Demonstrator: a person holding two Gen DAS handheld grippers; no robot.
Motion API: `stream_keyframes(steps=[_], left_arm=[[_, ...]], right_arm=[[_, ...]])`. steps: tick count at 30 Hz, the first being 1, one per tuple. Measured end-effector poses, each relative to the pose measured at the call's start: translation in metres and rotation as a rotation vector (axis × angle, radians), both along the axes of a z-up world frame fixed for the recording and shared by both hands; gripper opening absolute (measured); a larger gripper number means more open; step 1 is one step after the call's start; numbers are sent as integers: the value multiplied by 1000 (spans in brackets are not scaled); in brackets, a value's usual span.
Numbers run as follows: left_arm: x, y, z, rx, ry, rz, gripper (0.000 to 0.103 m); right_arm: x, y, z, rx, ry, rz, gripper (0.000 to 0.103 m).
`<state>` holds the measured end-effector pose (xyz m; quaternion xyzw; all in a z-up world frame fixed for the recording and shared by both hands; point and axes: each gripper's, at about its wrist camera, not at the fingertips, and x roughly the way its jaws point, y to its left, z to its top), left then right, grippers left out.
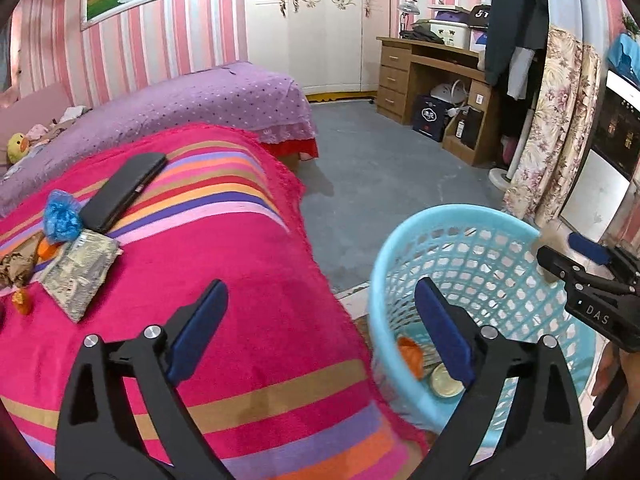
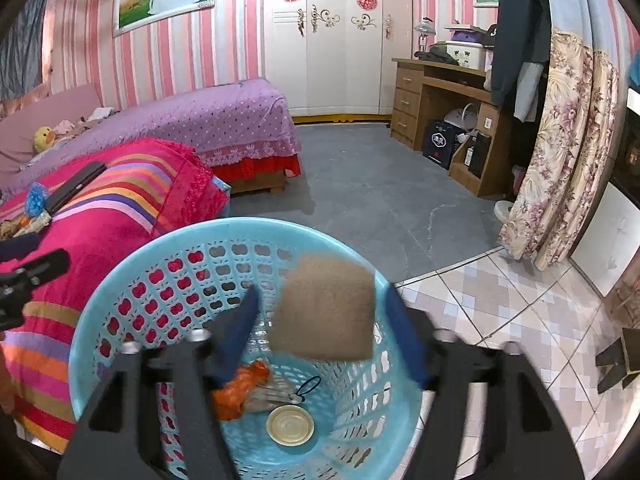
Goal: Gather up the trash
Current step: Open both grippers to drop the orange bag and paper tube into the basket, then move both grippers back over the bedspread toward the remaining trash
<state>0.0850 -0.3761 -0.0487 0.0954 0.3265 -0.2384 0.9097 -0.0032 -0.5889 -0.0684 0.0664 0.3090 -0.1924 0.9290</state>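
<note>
My right gripper point(image 2: 320, 292) is open over the light blue mesh basket point(image 2: 240, 226). A blurred brown cardboard piece point(image 2: 326, 312) hangs between its jaws, clear of both pads. An orange wrapper point(image 2: 240, 390) and a round cream lid point(image 2: 290, 426) lie at the basket's bottom. My left gripper point(image 1: 320, 284) is open and holds nothing, above the gap between the striped pink blanket point(image 1: 248, 264) and the basket point(image 1: 452, 216). On the blanket lie a crumpled blue bag point(image 1: 60, 216), a flat silvery packet point(image 1: 80, 272), a brown wrapper point(image 1: 16, 264) and orange scraps point(image 1: 22, 304).
A black flat case point(image 1: 124, 190) lies on the blanket beside the trash. A purple-covered bed point(image 1: 200, 100) stands behind. Grey floor point(image 1: 380, 168) stretches to a wooden desk point(image 1: 424, 76) and a flowered curtain point(image 1: 556, 128). Tiled floor point(image 2: 500, 312) lies right of the basket.
</note>
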Motion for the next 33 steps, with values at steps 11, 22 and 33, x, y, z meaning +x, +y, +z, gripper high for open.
stream_keyframes(steps=[11,22,33], left_arm=[[6,42,11,-30,-10,57,95],[13,129,34,-20,-74,179,97],[31,239,35,21,-86,327,97]], right_arm=[[3,12,17,-7,-27,-72,98],[32,75,41,5,-97,6,98],[76,159,48,23,-117,127,98]])
